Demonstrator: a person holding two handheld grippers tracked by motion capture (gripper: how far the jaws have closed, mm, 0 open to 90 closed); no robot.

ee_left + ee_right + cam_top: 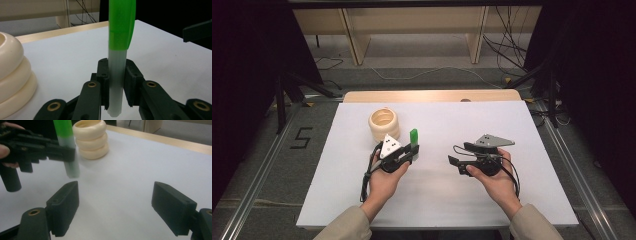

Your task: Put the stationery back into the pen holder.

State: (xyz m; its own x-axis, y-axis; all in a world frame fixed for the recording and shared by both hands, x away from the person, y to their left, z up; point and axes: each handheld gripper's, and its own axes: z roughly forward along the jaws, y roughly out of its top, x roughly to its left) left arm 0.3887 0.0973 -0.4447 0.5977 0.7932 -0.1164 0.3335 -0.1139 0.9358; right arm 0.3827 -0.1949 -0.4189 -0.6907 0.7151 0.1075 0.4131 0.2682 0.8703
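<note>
A marker with a green cap and a pale translucent barrel (117, 75) stands upright between the jaws of my left gripper (116, 82), which is shut on its barrel. In the high view the marker (413, 137) rises just right of my left gripper (412, 152), over the white table. In the right gripper view the marker (68, 152) hangs a little above the table, held by the left gripper (62, 153). My right gripper (120, 207) is open and holds nothing. In the high view my right gripper (459, 157) points left toward the marker.
A cream ribbed ring-shaped holder (384, 125) stands on the white table (492, 200) behind my left gripper; it shows as holder (12, 75) and holder (92, 140) too. Beyond the table's far wooden edge are shelf legs and cables on the floor.
</note>
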